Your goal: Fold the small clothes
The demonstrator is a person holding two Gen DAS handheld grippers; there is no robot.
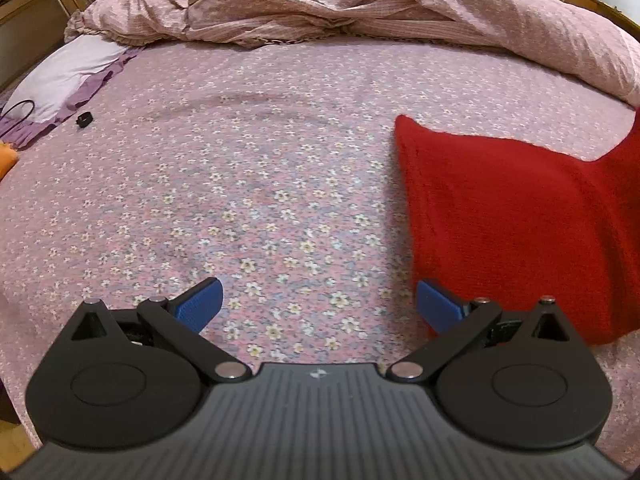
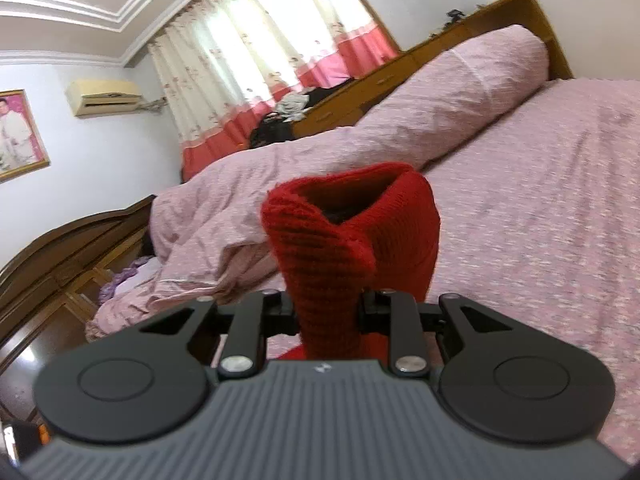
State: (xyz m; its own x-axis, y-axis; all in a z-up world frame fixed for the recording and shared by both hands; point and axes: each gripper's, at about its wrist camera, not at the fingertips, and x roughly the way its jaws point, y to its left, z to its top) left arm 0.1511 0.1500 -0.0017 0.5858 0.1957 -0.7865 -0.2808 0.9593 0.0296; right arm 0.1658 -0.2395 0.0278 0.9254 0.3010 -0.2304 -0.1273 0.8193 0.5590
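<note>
A red knitted garment (image 1: 512, 220) lies on the flowered pink bed sheet (image 1: 260, 184) at the right of the left wrist view, and its far right corner rises out of the picture. My left gripper (image 1: 318, 292) hovers over bare sheet just left of the garment, open, its blue pads (image 1: 202, 304) wide apart with nothing between them. In the right wrist view my right gripper (image 2: 328, 308) is shut on a bunched fold of the red garment (image 2: 352, 224), which stands up in front of the camera and hides the fingertips.
A rumpled pink quilt (image 1: 360, 4) lies across the far side of the bed. A lilac pillow (image 1: 64, 72) with a black cable, a small black object (image 1: 85, 119) and something orange (image 1: 7, 158) are at the left. Wooden cabinets (image 2: 400, 68) and curtains (image 2: 260, 48) stand behind.
</note>
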